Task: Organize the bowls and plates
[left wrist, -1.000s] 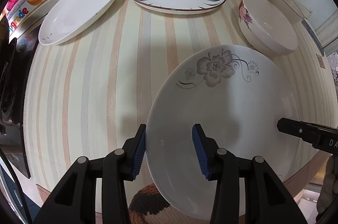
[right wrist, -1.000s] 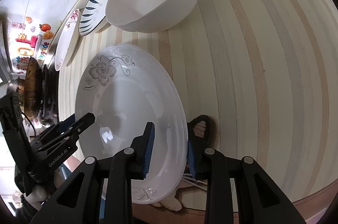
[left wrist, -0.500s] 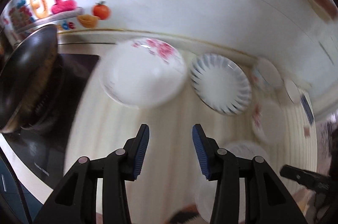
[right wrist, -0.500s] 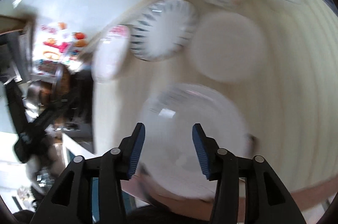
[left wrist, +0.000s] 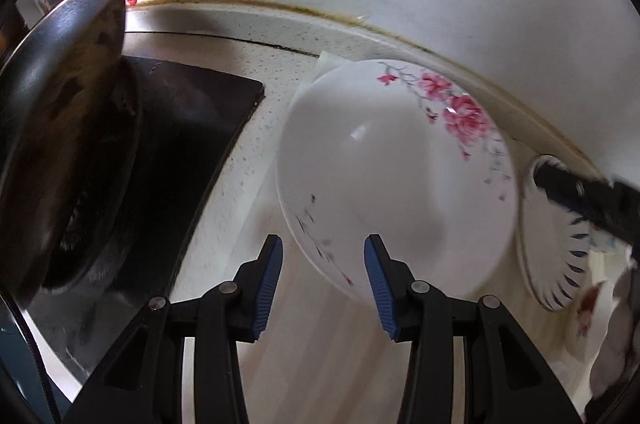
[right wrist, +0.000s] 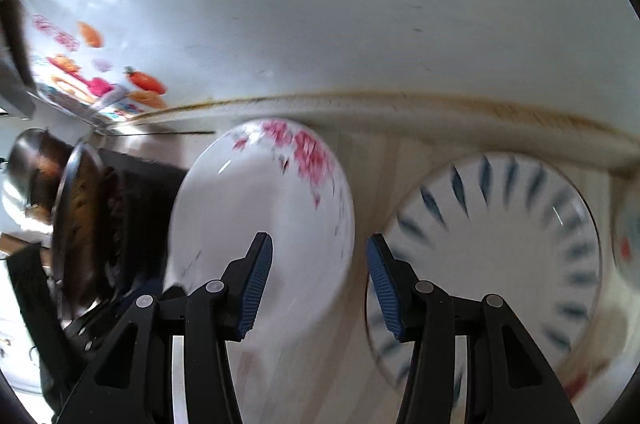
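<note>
- The counter carries everything, with the black stove and a steel wok at its far left; keep your grippers away from that pan as you reach in.
- The pink-flowered plate lies flat near the back wall, just beside the stove edge and next to the blue-leaf plate. I cannot tell whether their rims touch or overlap.
- Expect both plates to be stiff, glazed, slippery and breakable. I judge a grip on the near rim, with one finger over and one under, to be the safest hold. Lift slowly, because a thin rim can slide out of the pads.
- Your left gripper has its fingers spread wide and holds nothing. It hovers over the near rim of the pink-flowered plate.
- Your right gripper is also wide and empty, and it points at the gap between the two plates.
- The left wrist view is sharp. It shows the stove edge and the other gripper's black tip crossing over the blue-leaf plate at right.
- The right wrist view is motion-blurred, but only there do you see most of the blue-leaf plate and part of a bowl beyond it.
</note>
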